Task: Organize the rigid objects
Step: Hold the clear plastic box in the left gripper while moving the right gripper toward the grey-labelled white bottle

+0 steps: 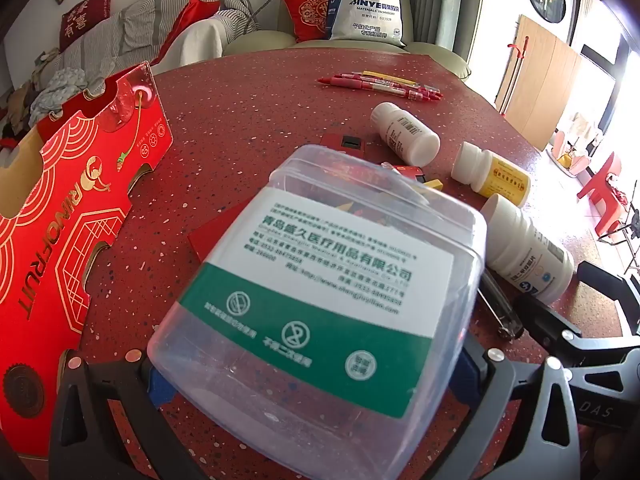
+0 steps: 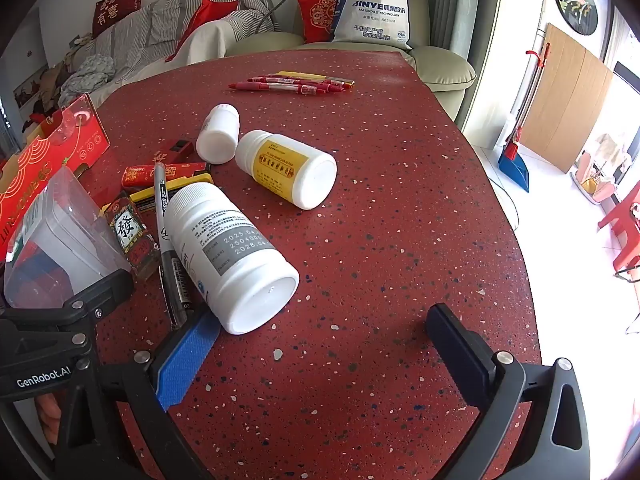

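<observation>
Holding the clear plastic box [image 1: 320, 304] between wide jaws, left tool [image 1: 316, 364] should keep it level above the counter [image 2: 380, 200]; right tool [image 2: 316, 344] released beside fallen bottles [image 2: 228, 256]

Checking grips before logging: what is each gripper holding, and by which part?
Left gripper appears to clamp the clear plastic box by the two sides of its near end. Right gripper is open, holding nothing.

Beige sofa [image 2: 360, 40] with red cushions [image 2: 316, 16], white bag [image 2: 376, 12] behind.
</observation>
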A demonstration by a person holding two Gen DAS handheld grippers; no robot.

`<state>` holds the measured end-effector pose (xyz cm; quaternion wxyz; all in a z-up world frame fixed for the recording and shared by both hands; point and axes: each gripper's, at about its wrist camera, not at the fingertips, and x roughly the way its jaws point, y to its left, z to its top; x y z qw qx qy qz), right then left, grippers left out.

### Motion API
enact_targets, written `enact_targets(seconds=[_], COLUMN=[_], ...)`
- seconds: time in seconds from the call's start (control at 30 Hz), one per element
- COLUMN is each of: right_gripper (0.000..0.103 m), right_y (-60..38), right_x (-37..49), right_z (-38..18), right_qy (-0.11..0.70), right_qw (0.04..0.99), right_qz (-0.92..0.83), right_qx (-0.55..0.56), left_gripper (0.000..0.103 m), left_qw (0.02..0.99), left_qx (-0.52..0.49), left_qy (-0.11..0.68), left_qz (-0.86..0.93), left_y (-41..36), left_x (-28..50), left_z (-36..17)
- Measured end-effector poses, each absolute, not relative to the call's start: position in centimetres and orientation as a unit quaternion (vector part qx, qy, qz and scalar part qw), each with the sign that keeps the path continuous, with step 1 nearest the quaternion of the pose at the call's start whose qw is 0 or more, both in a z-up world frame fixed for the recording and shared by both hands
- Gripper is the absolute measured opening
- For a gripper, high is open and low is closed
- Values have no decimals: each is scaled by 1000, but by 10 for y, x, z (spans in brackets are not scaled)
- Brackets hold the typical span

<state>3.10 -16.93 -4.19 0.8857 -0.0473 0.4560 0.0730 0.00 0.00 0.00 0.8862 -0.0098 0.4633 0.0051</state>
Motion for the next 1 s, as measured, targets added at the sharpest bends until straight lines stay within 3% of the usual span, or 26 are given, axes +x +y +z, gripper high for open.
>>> enact_targets(seconds=[0.83,1.0], right_gripper=[103,103], right_y=[-173,-176], right_x=[22,17], right_z=[-40,-37], right_qy=[465,454], right_qw=[883,887], right_qz=[52,69], right_qx=[-39,-33], left_gripper=[103,103], left_qw=[878,894], left_qx=[16,-43], left_qy=[476,441], left_qz=[-50,-57], left_y=[36,53], left_x=[-25,-37], left_z=[2,11])
